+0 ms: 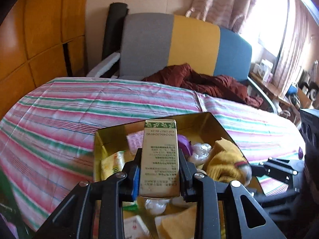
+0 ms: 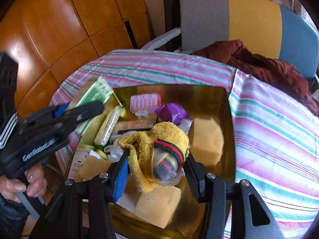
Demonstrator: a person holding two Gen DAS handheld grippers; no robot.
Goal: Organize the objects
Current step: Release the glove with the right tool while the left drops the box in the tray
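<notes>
My left gripper (image 1: 159, 171) is shut on a tall beige carton with a green leaf band (image 1: 160, 155) and holds it above the gold box (image 1: 199, 119). The right wrist view shows the same carton (image 2: 93, 95) in the left gripper (image 2: 87, 107) over the box's left edge. My right gripper (image 2: 156, 167) is shut on a yellow knitted pouch with a red and green band (image 2: 159, 147), above the gold box (image 2: 229, 131). The box holds yellow sponges (image 2: 205, 139), a pink hair roller (image 2: 145, 100), a purple wrap (image 2: 171, 112) and small packets.
The box sits on a table with a pink, green and white striped cloth (image 1: 79, 107). A grey, yellow and blue chair (image 1: 171, 43) with a dark red garment (image 1: 209, 81) stands behind. Wooden cabinets (image 2: 59, 20) are at the left. A cluttered shelf (image 1: 289, 87) is at the right.
</notes>
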